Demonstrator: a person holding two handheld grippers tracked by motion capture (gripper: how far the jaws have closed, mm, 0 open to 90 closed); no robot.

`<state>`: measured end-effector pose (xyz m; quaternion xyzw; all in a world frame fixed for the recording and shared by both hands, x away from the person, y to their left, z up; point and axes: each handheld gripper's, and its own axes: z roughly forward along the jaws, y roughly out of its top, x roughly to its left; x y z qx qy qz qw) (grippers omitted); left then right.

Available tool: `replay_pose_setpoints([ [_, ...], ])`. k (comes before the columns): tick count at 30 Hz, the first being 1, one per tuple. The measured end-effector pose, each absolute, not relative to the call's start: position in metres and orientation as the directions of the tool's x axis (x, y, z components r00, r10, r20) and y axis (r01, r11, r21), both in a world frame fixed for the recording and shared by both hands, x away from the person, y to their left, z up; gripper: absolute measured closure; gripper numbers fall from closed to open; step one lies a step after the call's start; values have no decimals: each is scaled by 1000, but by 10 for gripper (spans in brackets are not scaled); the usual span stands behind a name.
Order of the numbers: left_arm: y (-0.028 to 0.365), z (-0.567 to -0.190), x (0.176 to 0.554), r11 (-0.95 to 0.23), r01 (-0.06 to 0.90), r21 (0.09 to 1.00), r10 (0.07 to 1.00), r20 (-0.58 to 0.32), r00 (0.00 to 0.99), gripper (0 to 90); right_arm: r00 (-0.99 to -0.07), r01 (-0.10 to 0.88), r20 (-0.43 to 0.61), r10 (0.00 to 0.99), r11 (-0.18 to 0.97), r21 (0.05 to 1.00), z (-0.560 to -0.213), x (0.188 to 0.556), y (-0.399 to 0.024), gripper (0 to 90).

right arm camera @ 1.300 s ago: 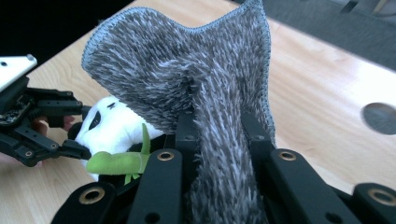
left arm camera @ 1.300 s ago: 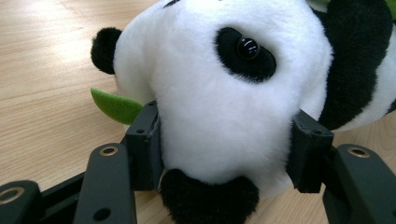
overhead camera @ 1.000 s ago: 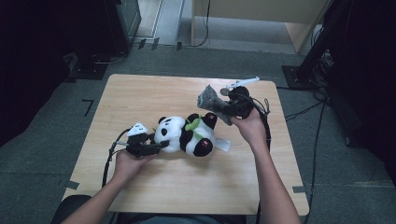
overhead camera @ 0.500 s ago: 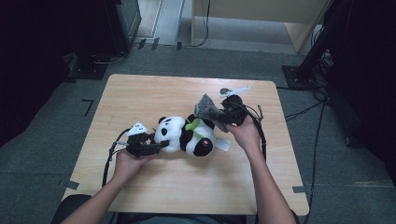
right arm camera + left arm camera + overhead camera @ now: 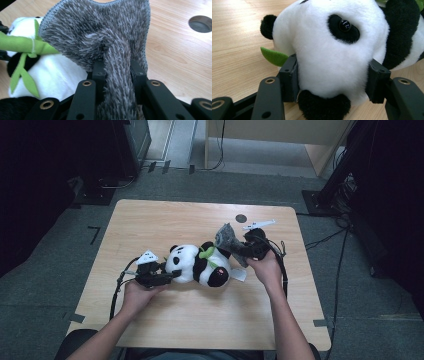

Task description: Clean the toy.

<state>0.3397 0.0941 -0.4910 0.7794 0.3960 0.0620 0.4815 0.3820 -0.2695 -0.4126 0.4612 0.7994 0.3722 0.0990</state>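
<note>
Cloth point(image 5: 227, 239) lower — in right hand-held gripper point(image 5: 246, 250)

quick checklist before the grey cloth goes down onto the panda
1. Left gripper clamped on the panda: ok, its fingers press into both sides of the white head.
2. Right gripper has the grey cloth: ok, a bunched fold is pinched between its fingers.
3. Cloth above the panda's body: ok, in the high view it hangs at the toy's upper right, near the green bamboo sprig.
4. Cloth spread flat for wiping: not ok, it is gathered and stands up from the fingers.
5. Panda resting on the table: ok, lying on its side.
6. Cloth touching the fur yet: cannot tell.
</note>
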Motion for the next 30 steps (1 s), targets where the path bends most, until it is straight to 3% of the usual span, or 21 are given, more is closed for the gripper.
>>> replay_pose_setpoints([
  [13, 95, -492, 339, -227, 542, 809, 674, -271, 688, 392, -458, 713, 246, 854, 188, 676, -421, 382, -305, 728],
  [24, 94, -492, 338, -227, 547, 806, 678, -272, 682, 387, -553, 599, 203, 808, 216, 771, -380, 376, -271, 722],
  [30, 94, -491, 338, -220, 555, 802, 684, -279, 674, 387, -610, 588, 195, 768, 274, 761, -384, 378, -244, 720],
])
